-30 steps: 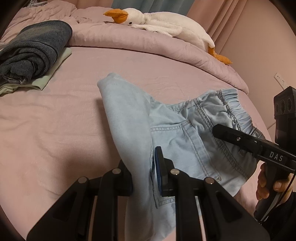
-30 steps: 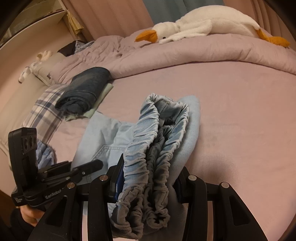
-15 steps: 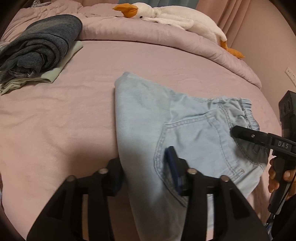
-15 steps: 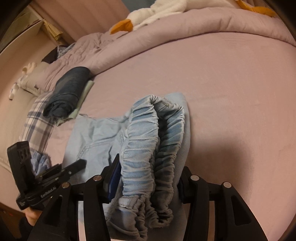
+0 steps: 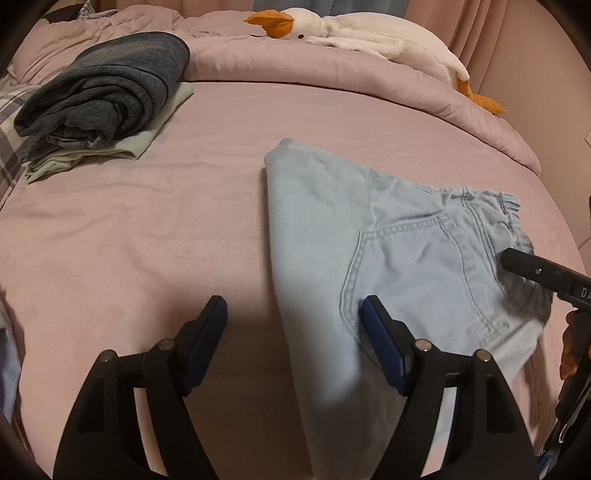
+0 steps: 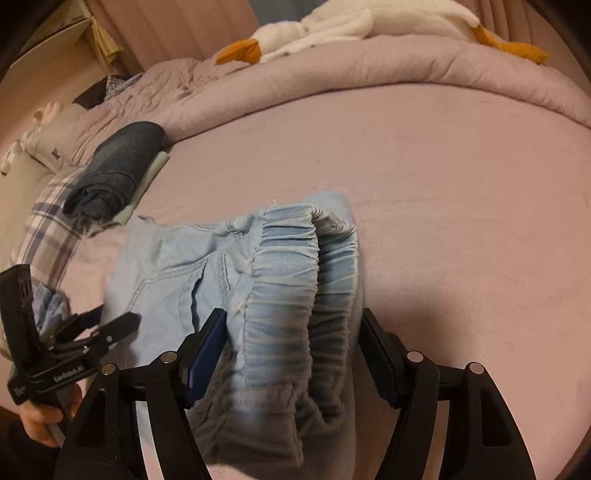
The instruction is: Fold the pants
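- In your left wrist view, the pale blue pants (image 5: 373,236) run off the bottom edge, so you cannot see their lower end.
- At the right edge of that view, your right gripper (image 5: 532,269) is cut off; only one finger and part of its body show, and its grip is unreadable there.
- In your right wrist view, the bunched waistband (image 6: 295,295) blurs at the lower centre and hides the bedsheet (image 6: 443,184) beneath.
- The plush goose (image 6: 332,26) is cropped by the top edge.
- At upper left, small objects beside the pillow are too small to identify.
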Motion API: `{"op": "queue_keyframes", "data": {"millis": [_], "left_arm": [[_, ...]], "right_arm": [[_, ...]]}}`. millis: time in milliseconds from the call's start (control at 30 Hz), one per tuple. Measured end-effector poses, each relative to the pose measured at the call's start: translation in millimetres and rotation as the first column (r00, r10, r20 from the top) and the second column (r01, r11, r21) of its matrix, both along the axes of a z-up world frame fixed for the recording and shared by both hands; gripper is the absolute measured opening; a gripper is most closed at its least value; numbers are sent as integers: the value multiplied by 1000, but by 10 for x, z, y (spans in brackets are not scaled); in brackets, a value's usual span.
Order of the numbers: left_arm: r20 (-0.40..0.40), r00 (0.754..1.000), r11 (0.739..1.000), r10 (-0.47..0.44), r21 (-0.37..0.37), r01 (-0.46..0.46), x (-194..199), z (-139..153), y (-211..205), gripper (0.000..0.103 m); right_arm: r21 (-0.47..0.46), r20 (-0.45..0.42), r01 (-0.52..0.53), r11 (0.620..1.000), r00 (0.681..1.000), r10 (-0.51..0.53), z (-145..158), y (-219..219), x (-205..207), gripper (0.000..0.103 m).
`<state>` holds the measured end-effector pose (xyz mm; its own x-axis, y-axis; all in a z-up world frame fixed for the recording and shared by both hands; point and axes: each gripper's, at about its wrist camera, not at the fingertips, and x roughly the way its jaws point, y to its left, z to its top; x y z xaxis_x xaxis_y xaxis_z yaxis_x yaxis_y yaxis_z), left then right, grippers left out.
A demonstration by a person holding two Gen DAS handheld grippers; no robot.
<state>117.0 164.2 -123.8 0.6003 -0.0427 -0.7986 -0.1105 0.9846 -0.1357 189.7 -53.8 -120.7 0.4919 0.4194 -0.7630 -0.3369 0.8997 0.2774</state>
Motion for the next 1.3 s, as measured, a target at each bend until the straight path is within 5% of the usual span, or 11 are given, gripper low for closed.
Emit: {"op": "queue_keyframes", "data": {"millis": [300, 967, 1300], "left_arm": [[-1, 1000, 1000, -2, 12, 2, -216, -73, -56, 77], [12, 1000, 999, 17, 42, -18, -487, 4, -215, 79], [58, 997, 998, 60, 18, -61, -712, 352, -327, 99]], "right_arm": [[-145, 20, -28, 989, 999, 31, -123, 28, -178, 70], [-168, 39, 7, 986, 999, 0, -58, 15, -363, 73], [-139, 91, 11, 990, 996, 2, 215, -84, -695, 73]]}}
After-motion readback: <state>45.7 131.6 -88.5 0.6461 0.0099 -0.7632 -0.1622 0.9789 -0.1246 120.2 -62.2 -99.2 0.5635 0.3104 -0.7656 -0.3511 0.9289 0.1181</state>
